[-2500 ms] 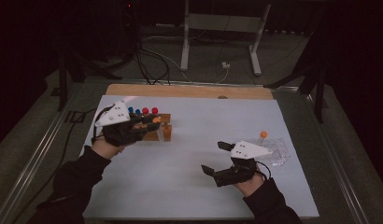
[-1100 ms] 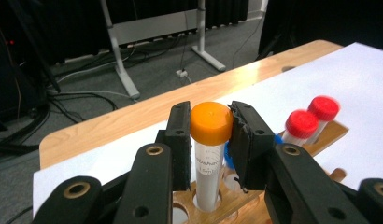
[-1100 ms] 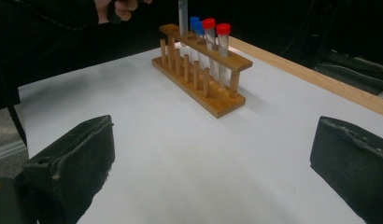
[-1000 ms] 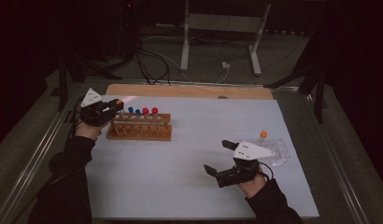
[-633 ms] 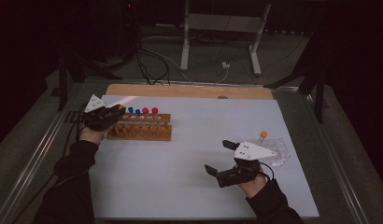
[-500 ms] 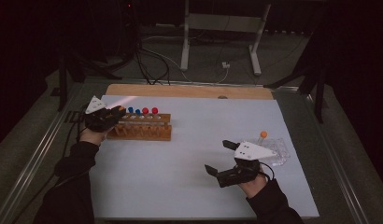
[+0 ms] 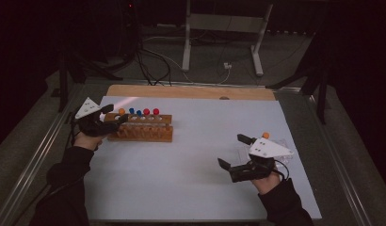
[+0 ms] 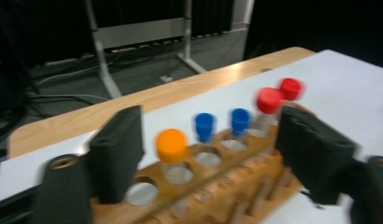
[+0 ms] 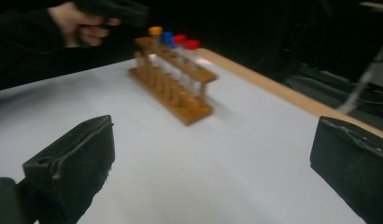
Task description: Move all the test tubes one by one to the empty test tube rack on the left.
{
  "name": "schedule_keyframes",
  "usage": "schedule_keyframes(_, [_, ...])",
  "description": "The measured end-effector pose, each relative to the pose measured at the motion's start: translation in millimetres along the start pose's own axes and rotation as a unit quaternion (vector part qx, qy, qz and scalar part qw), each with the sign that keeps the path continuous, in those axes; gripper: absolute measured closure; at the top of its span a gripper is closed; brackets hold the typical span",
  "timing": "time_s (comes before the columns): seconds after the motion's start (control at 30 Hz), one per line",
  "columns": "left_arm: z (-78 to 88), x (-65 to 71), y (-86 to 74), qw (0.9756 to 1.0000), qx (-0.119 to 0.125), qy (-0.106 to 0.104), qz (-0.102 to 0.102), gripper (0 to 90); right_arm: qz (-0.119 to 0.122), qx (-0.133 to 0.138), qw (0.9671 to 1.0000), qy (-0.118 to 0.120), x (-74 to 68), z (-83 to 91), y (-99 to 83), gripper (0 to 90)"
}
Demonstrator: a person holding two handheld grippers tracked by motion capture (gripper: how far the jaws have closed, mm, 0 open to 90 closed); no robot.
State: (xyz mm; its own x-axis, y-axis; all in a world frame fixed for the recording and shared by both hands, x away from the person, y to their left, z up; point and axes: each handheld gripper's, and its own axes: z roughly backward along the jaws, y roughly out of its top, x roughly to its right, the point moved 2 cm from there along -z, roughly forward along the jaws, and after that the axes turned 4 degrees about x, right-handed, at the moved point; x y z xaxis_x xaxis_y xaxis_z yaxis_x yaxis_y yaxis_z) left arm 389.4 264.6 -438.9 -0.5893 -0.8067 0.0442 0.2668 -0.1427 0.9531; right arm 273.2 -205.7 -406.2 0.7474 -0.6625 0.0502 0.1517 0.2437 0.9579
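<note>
A wooden rack (image 7: 143, 133) stands at the table's left, holding tubes with one orange cap (image 7: 121, 111), two blue caps (image 7: 131, 111) and two red caps (image 7: 156, 111). My left gripper (image 7: 116, 113) is at the rack's left end. Its jaws have just been opening and stand apart on either side of the orange-capped tube (image 8: 172, 145), which sits upright in its hole, untouched by the pads. In its own view, the left gripper (image 8: 203, 135) faces the rack (image 8: 217, 186). My right gripper (image 7: 230, 150) hovers open near the table's right, with nothing between its jaws. In its own view, the right gripper (image 9: 215, 135) faces the distant rack (image 9: 173, 79).
Beside the right hand, a clear plastic tray (image 7: 287, 141) lies with another orange-capped tube (image 7: 265, 135). A wooden strip (image 7: 191, 92) runs along the table's far edge. Metal rails border both sides. The white surface (image 7: 191, 169) spreads between the hands.
My left gripper moved right from the table's left edge to the rack's end and opened. The orange-capped tube now stands in the rack. The right hand shifted only slightly.
</note>
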Motion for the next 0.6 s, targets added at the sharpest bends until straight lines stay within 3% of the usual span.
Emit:
schedule_keyframes(0.13, [10.0,13.0,-3.2,0.9991,-0.004,-0.043,0.002,6.1,-0.012,0.004,0.9984,-0.055,25.9,18.9,1.0,0.0])
schedule_keyframes(0.27, [17.9,27.1,-8.2,0.9969,0.003,-0.078,0.005,0.7,-0.016,-0.003,0.992,-0.126,53.0,34.5,-5.8,0.0])
schedule_keyframes(0.33, [20.9,34.3,-10.1,0.9958,0.01,-0.091,0.005,0.6,-0.023,-0.005,0.9895,-0.142,66.1,40.0,-12.7,0.0])
schedule_keyframes(0.43, [23.6,45.3,-11.6,0.9943,0.013,-0.105,0.001,0.6,-0.028,-0.032,0.9846,-0.17,82.3,42.9,-26.8,0.0])
schedule_keyframes(0.6, [24.4,61.9,-10.9,0.9922,0.009,-0.123,-0.018,0.6,-0.068,-0.066,0.9775,-0.189,101.0,41.0,-55.5,8.4])
